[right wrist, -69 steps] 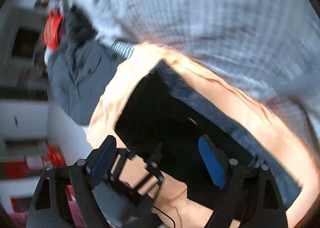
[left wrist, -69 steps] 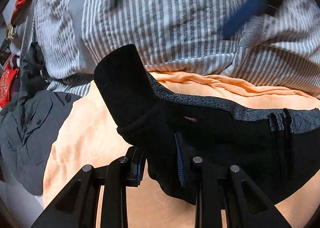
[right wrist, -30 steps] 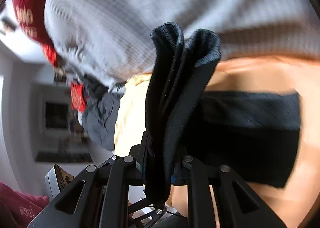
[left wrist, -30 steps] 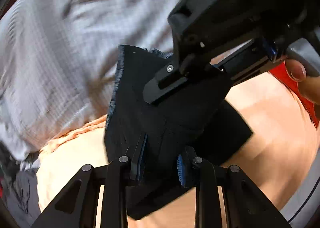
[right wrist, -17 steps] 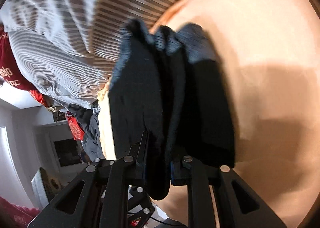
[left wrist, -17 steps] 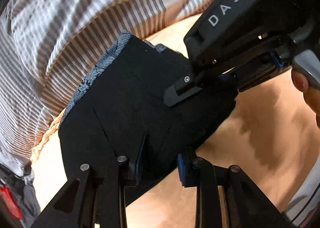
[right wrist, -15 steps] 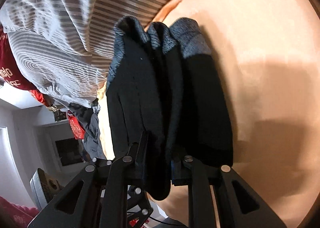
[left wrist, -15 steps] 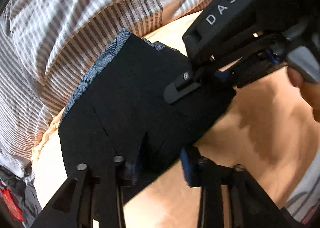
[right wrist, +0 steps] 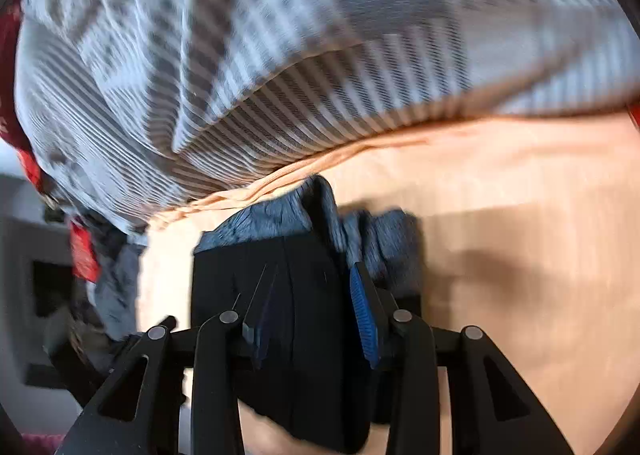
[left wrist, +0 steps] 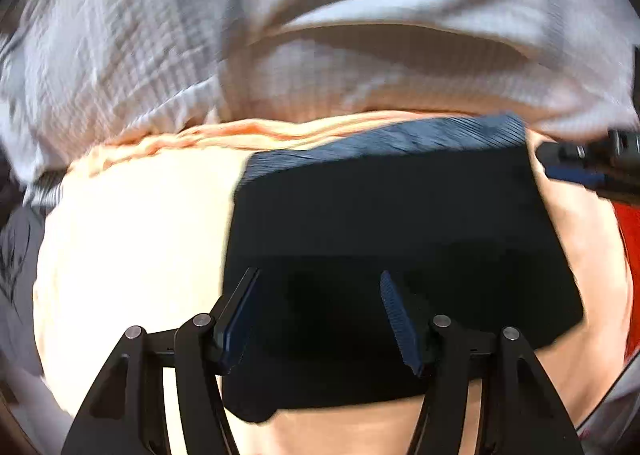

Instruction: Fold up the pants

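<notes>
The black pants, folded into a flat rectangle with a blue-grey patterned waistband along the far edge, lie on the peach sheet. My left gripper hovers over their near edge; its jaws are opening and its pads stand wide apart, clear of the cloth. The right gripper shows at the pants' far right corner. In the right wrist view the pants bunch up between the fingers of my right gripper. Its jaws are opening too, and the fold sits loosely between the pads.
A grey and white striped duvet is heaped along the far side of the sheet. A grey garment and a red thing lie off the left edge. Red cloth borders the right.
Both grippers came down and laid the folded pants flat on the sheet. Both pairs of jaws have widened, and the left one has let go of the cloth.
</notes>
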The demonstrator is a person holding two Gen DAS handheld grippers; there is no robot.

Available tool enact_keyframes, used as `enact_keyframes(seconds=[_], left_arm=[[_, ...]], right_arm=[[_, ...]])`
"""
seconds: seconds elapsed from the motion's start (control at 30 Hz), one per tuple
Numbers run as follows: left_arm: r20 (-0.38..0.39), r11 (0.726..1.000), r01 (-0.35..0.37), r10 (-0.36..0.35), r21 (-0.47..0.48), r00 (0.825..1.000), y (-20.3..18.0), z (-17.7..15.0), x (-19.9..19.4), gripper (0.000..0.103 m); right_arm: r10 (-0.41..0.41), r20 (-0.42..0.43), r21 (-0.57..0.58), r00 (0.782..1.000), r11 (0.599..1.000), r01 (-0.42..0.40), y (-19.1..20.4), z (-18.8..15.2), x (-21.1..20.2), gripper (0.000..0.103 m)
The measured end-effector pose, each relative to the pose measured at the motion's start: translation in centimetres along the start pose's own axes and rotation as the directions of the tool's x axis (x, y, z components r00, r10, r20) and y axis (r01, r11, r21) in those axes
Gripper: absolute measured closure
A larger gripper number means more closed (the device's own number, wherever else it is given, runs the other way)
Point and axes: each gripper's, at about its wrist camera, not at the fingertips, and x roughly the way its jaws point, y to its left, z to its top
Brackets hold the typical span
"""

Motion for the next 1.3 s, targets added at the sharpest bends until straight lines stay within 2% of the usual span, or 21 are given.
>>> enact_keyframes(seconds=[0.13, 0.17, 0.2, 0.37, 0.43, 0.53, 0.67, 0.83, 0.9, 1.0, 1.13, 1.17, 1.23, 1.3], left_arm=[[-0.031, 0.999, 0.011, -0.012, -0.047, 0.999, 1.5, 0.2, 1.6, 0.041], [-0.049, 0.999, 0.013, -0.015, -0.048, 0.999, 1.6, 0.0, 2.1, 0.041], [-0.068, 0.999, 0.017, -0.02, -0.048, 0.998, 1.6, -0.4, 2.7, 0.041], [-0.083, 0.997, 0.082, -0.081, 0.005, 0.993, 0.2, -1.2, 2.9, 0.041], [-0.081, 0.994, 0.094, -0.089, 0.056, 0.993, -1.2, -1.6, 2.7, 0.041], [-0.064, 0.991, 0.075, -0.068, 0.113, 0.996, -2.8, -2.0, 2.8, 0.041], [-0.078, 0.992, 0.096, -0.09, 0.084, 0.993, -2.6, -1.7, 3.5, 0.041], [-0.085, 0.991, 0.107, -0.101, 0.075, 0.991, -2.3, -1.8, 3.7, 0.041], [-0.082, 0.992, 0.103, -0.097, 0.07, 0.992, -2.3, -1.5, 3.5, 0.041], [-0.07, 0.993, 0.093, -0.089, 0.067, 0.994, -2.4, -1.6, 3.6, 0.039], [-0.071, 0.994, 0.087, -0.082, 0.066, 0.994, -2.3, -1.5, 3.6, 0.039], [-0.072, 0.994, 0.087, -0.082, 0.065, 0.994, -2.2, -1.8, 3.2, 0.039], [-0.078, 0.994, 0.09, -0.084, 0.068, 0.993, -2.3, -1.8, 3.3, 0.039], [-0.072, 0.993, 0.083, -0.077, 0.081, 0.994, -2.4, -1.9, 3.3, 0.039]], right_arm=[[-0.015, -0.003, -0.037, 1.0, 0.999, 0.015, 0.5, 0.8, 1.2, 0.063], [-0.025, -0.014, -0.041, 1.0, 0.999, 0.025, 0.8, 0.9, 1.4, 0.074], [-0.056, -0.02, -0.054, 0.998, 0.997, 0.055, 1.0, 0.9, 1.4, 0.097], [-0.182, -0.035, -0.143, 0.983, 0.974, 0.176, 2.3, 0.1, 1.1, 0.098], [-0.2, -0.05, -0.132, 0.979, 0.973, 0.192, 1.5, -0.2, 1.3, 0.098], [-0.187, -0.059, -0.069, 0.981, 0.981, 0.183, 0.0, -0.5, 1.8, 0.098], [-0.192, -0.037, -0.072, 0.981, 0.979, 0.189, 0.4, -1.0, 1.3, 0.097], [-0.207, -0.054, 0.004, 0.977, 0.978, 0.208, -0.3, -2.6, -1.2, 0.094], [-0.227, -0.034, -0.018, 0.973, 0.974, 0.226, 0.3, -3.9, -2.6, 0.094], [-0.211, -0.021, -0.062, 0.977, 0.976, 0.209, 1.9, -6.3, -3.9, 0.094], [-0.226, -0.06, -0.087, 0.972, 0.971, 0.22, 2.6, -8.6, -2.5, 0.094], [-0.251, -0.078, -0.09, 0.965, 0.966, 0.244, 2.4, -9.1, -1.8, 0.094], [-0.338, -0.127, -0.093, 0.933, 0.94, 0.328, 1.2, -9.9, -0.2, 0.094], [-0.31, -0.116, -0.026, 0.943, 0.951, 0.31, 0.1, -10.2, -0.1, 0.094]])
